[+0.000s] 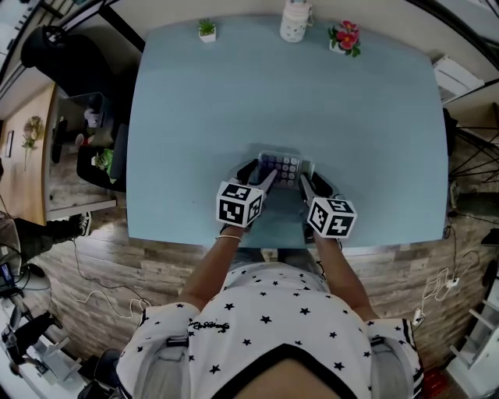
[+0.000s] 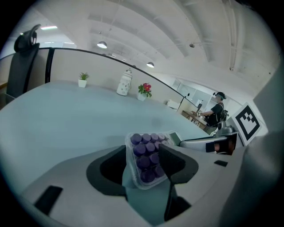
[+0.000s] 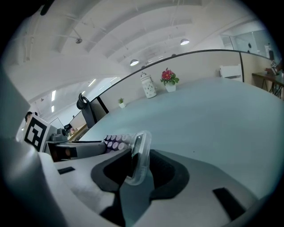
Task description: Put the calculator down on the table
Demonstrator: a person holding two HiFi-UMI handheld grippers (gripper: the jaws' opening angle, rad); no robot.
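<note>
The calculator (image 1: 279,166), in a clear case with purple keys, is just inside the front edge of the pale blue table (image 1: 288,93). My left gripper (image 1: 263,179) is shut on its left end; in the left gripper view the pads press both sides of the calculator (image 2: 146,157). My right gripper (image 1: 306,185) is at its right end. In the right gripper view the calculator (image 3: 137,155) stands edge-on between the jaws of my right gripper (image 3: 138,166), which are open with a thin dark gap beside the case. I cannot tell whether the calculator touches the tabletop.
Along the table's far edge stand a small green plant (image 1: 207,30), a white jar (image 1: 295,21) and a pot of red flowers (image 1: 345,37). A dark chair (image 1: 97,160) is off the table's left side. The person's body is close to the front edge.
</note>
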